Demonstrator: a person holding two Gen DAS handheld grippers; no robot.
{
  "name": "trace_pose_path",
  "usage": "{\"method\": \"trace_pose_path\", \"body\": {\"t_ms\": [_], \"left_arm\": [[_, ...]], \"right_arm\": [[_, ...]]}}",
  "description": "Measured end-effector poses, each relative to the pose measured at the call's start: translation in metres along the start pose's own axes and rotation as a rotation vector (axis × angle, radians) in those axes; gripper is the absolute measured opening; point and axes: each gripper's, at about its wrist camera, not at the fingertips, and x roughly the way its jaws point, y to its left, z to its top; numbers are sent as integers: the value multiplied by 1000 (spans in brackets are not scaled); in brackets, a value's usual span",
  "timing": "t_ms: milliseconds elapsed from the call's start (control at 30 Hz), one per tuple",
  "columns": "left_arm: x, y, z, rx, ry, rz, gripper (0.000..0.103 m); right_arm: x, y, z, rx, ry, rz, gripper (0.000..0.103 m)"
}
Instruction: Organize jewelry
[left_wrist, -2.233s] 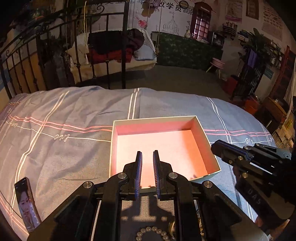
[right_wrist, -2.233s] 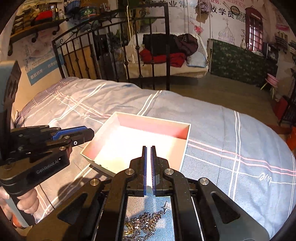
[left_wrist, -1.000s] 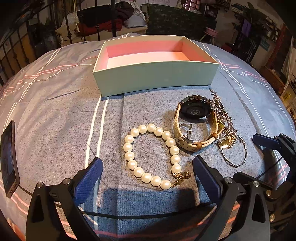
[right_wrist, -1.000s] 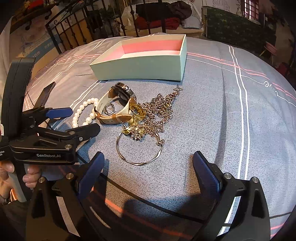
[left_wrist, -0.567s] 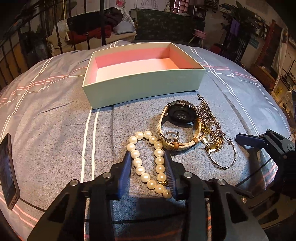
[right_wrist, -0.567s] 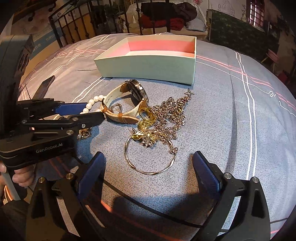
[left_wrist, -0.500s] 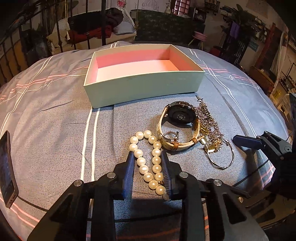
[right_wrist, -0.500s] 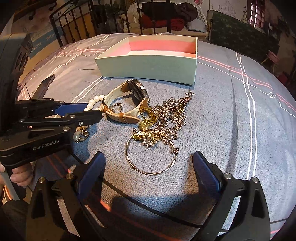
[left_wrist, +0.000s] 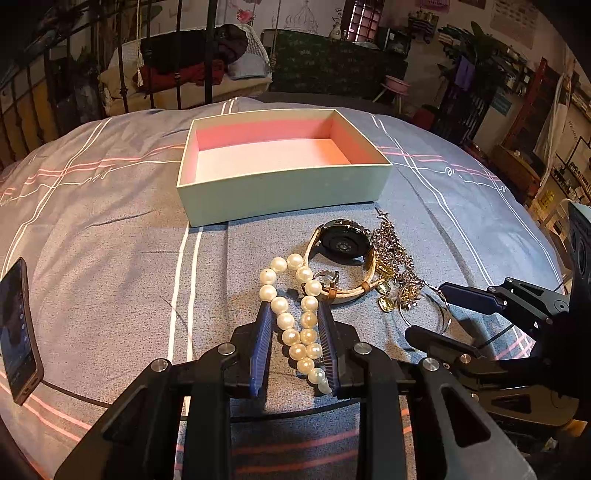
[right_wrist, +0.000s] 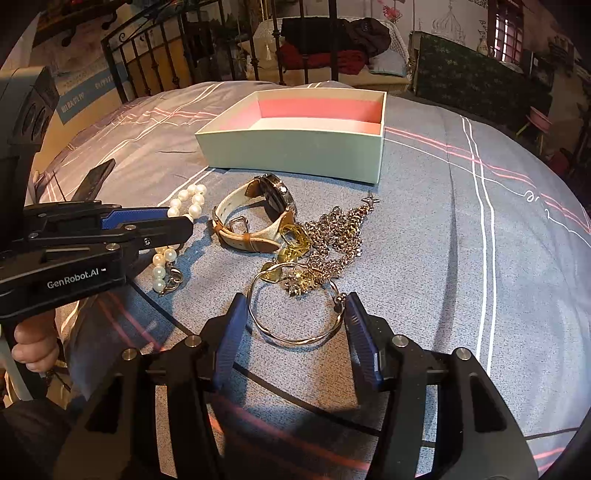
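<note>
On the striped bedspread the left gripper is pinched onto the pearl bracelet, both strands squeezed between its blue pads. From the right wrist view the same gripper shows side-on, with the bracelet's clasp end trailing below it, a detail the left camera hides under its own fingers. That view also catches the person's hand on the handle.

The right gripper stands about half open, its jaws having just been closing, with the thin bangle between them. One pad looks to sit against the bangle's clasp; the other I cannot tell, so no firm grip shows. The left view shows this gripper only as two dark fingers beside the bangle.

The watch lies just beyond, with the tangled chain against it. The open box sits behind them all, its pink inside bare in the left view. A phone lies at the left edge.
</note>
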Motion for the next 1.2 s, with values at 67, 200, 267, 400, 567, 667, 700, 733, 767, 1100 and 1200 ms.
{"method": "trace_pose_path", "body": {"t_ms": [67, 200, 267, 400, 567, 667, 700, 733, 767, 1100, 1200], "left_arm": [[-4, -1, 2, 0, -12, 6, 25], [-7, -1, 4, -7, -19, -1, 17], [-7, -1, 4, -4, -21, 9, 17], [-10, 0, 5, -5, -26, 10, 16], [-14, 0, 10, -2, -45, 14, 16], [-14, 1, 16, -3, -52, 18, 16], [-13, 1, 19, -3, -56, 21, 16], [-13, 2, 22, -2, -60, 23, 16], [-13, 3, 26, -2, -65, 28, 16], [-9, 21, 95, -37, -133, 84, 16], [-3, 24, 115, -50, -137, 102, 16]], "right_arm": [[-4, -1, 0, 9, -9, 2, 55], [-14, -2, 3, 16, -32, 8, 55], [-16, -1, 4, 12, -41, 5, 55], [-22, 0, 6, 13, -59, 9, 55], [-34, 2, 19, -4, -109, 8, 55], [-41, 2, 31, -20, -141, 2, 55], [-43, 2, 35, -26, -150, 1, 55], [-44, 2, 39, -32, -163, -4, 55], [-45, 3, 44, -41, -171, -8, 55], [-36, -11, 111, -50, -269, -40, 55], [-30, -15, 134, -39, -288, -44, 55]]}}
